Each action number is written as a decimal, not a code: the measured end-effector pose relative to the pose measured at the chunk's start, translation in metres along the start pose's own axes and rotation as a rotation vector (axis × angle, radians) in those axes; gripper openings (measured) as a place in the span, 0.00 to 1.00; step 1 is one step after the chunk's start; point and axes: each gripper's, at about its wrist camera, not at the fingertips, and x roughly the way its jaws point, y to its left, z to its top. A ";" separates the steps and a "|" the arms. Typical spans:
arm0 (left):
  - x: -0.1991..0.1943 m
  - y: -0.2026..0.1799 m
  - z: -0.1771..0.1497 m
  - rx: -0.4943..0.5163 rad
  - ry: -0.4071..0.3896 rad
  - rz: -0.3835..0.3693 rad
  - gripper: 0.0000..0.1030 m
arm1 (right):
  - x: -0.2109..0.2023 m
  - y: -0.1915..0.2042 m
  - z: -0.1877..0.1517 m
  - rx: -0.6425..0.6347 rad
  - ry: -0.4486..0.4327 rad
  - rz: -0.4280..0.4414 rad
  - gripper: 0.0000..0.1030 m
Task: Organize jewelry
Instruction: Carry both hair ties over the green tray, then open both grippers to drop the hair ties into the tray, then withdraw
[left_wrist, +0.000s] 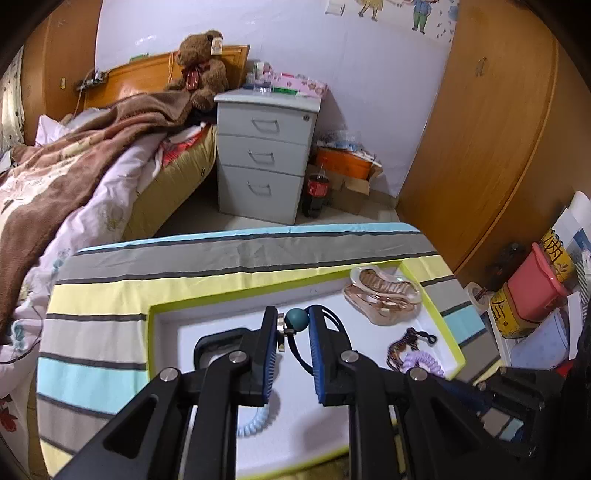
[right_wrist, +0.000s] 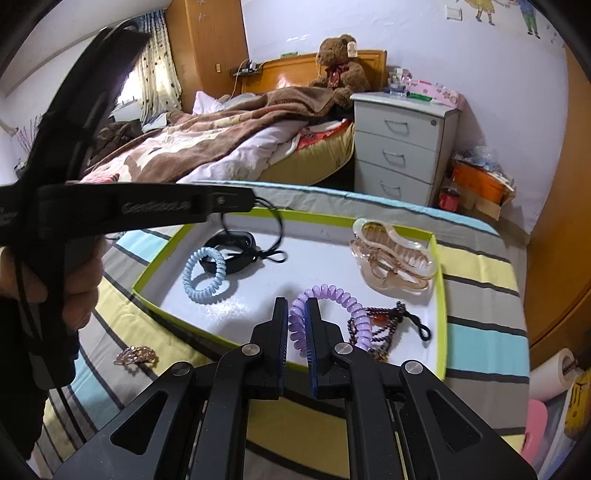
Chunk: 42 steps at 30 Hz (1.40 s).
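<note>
A white tray with a lime-green rim (right_wrist: 441, 295) lies on the striped cloth. My left gripper (left_wrist: 293, 314) is shut on a teal bead (left_wrist: 297, 320) strung on a black cord (left_wrist: 295, 350), held over the tray. From the right wrist view, that gripper's tip (right_wrist: 238, 197) hangs above the tray's far left, cord (right_wrist: 275, 229) dangling. My right gripper (right_wrist: 297, 301) is shut on a purple spiral hair tie (right_wrist: 332, 291) whose far loop rests in the tray. Also in the tray are a light blue spiral tie (right_wrist: 205, 275), a black band (right_wrist: 229, 254), a clear pink hair claw (right_wrist: 391, 254) and a beaded bracelet (right_wrist: 384, 328).
A small sparkly clip (right_wrist: 136, 356) lies on the cloth (right_wrist: 480, 332) left of the tray. A hand (right_wrist: 79, 295) holds the left gripper at the left edge. Behind the table stand a bed (right_wrist: 221, 147), a grey drawer cabinet (right_wrist: 402, 147) and a cola bottle (left_wrist: 317, 192). Boxes and tape rolls (left_wrist: 532, 295) crowd the right side.
</note>
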 end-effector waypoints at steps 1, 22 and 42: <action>0.006 0.002 0.002 -0.005 0.008 -0.004 0.17 | 0.004 0.000 0.001 -0.001 0.007 0.003 0.09; 0.070 0.010 0.008 -0.021 0.112 0.000 0.17 | 0.047 0.004 -0.001 -0.025 0.104 0.016 0.09; 0.084 0.010 0.007 -0.042 0.154 -0.002 0.19 | 0.056 0.004 0.001 -0.022 0.128 0.009 0.09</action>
